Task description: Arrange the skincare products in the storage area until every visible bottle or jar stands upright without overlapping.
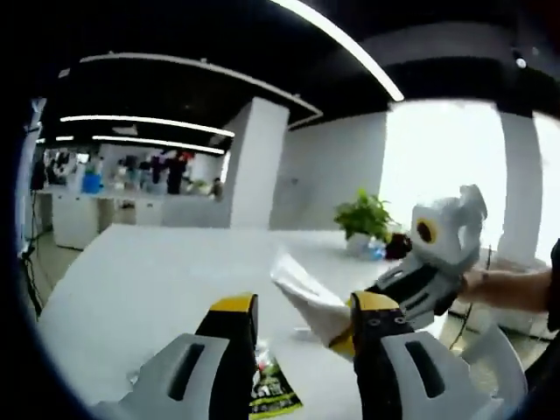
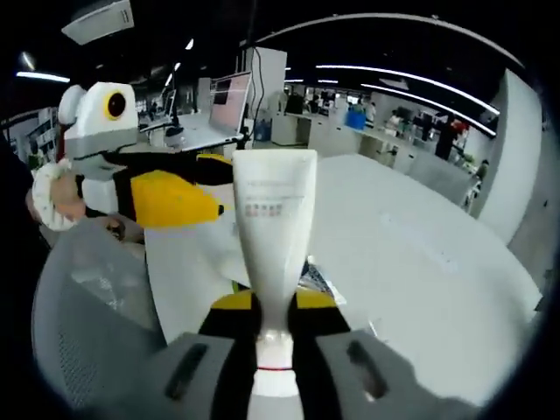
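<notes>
Rising from six o'clock in the left gripper view, the left gripper (image 1: 302,324) is seen with its jaws spread and nothing between them; a white squeeze tube (image 1: 308,296) is seen at five o'clock, just by the right-hand jaw, carried by the right gripper (image 1: 411,282), which enters from three o'clock with a person's hand (image 1: 490,287) behind it; a green and black sachet (image 1: 273,389) lies on the white table (image 1: 157,280) at six o'clock; a potted plant (image 1: 363,219) stands far off at two o'clock.

In the right gripper view, the right gripper (image 2: 273,319) is seen pinching the squeeze tube (image 2: 273,227) near its cap end at six o'clock, the flat crimped end raised toward twelve; the left gripper (image 2: 166,197) is seen at nine o'clock, just beside the tube, and whether it is open cannot be told here; the table (image 2: 420,254) spreads toward three o'clock.

The tube is judged light, soft-walled and rather slick; a hold low by the stiff shoulder is judged best, since the body would dent.
</notes>
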Motion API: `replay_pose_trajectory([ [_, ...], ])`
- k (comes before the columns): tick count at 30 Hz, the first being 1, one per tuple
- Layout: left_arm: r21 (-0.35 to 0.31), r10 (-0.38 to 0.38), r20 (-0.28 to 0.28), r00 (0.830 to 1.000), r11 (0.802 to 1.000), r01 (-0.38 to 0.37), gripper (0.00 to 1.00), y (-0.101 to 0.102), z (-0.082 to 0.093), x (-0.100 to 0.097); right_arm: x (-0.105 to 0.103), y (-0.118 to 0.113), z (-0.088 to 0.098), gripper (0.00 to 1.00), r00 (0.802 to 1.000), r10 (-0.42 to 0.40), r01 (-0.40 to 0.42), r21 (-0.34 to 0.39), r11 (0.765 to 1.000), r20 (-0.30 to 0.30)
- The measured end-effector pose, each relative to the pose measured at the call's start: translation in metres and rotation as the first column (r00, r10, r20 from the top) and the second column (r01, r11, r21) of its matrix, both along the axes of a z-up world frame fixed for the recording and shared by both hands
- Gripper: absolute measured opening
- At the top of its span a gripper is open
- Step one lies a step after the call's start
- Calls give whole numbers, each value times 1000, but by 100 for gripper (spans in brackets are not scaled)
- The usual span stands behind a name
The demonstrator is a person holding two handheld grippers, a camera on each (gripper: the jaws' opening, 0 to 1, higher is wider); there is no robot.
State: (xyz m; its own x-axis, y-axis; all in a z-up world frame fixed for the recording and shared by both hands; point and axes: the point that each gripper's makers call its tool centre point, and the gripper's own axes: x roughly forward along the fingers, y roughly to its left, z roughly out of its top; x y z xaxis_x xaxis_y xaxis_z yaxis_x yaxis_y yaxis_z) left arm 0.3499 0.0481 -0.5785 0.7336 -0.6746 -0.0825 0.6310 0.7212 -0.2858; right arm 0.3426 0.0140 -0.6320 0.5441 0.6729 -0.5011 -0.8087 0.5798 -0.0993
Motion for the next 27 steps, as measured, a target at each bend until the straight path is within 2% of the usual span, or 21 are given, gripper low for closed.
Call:
replay_pose_trajectory([
  [5,-43,-24,-24,999,999,23,39,-15,-3,4,-11,4,-1,12,999,-30,29,49,998,14],
  [9,-98,-52,-70,996,994,45,35,-26,-5,7,-12,4,-1,12,997,-61,58,61,996,45],
  [13,-87,-68,-105,992,994,59,30,-35,-16,11,-12,3,1,12,995,-85,80,92,993,58],
  [14,-99,-76,-111,991,993,65,29,-37,-16,11,-12,3,1,12,994,-92,86,93,992,63],
  [15,-155,-89,-141,986,986,67,27,-41,-15,10,-11,1,1,12,993,-100,94,93,991,67],
  [16,-184,-111,-155,982,980,82,24,-44,-14,8,-11,1,1,12,992,-105,98,95,991,65],
  [17,-197,-132,-153,979,975,100,22,-47,-14,8,-10,0,0,12,992,-110,103,105,989,61],
  [18,-173,-108,-147,983,981,82,22,-44,-17,11,-10,-1,-1,12,992,-115,109,112,988,54],
  [22,-160,-137,-135,981,980,115,22,-50,-17,10,-10,-4,-2,12,990,-127,121,103,987,57],
  [25,-114,-142,-81,987,985,133,22,-55,-17,12,-7,-6,-3,12,988,-139,133,91,987,68],
  [27,-146,-141,-106,984,981,125,21,-58,-18,18,-3,-9,-4,12,986,-155,149,90,985,68],
])
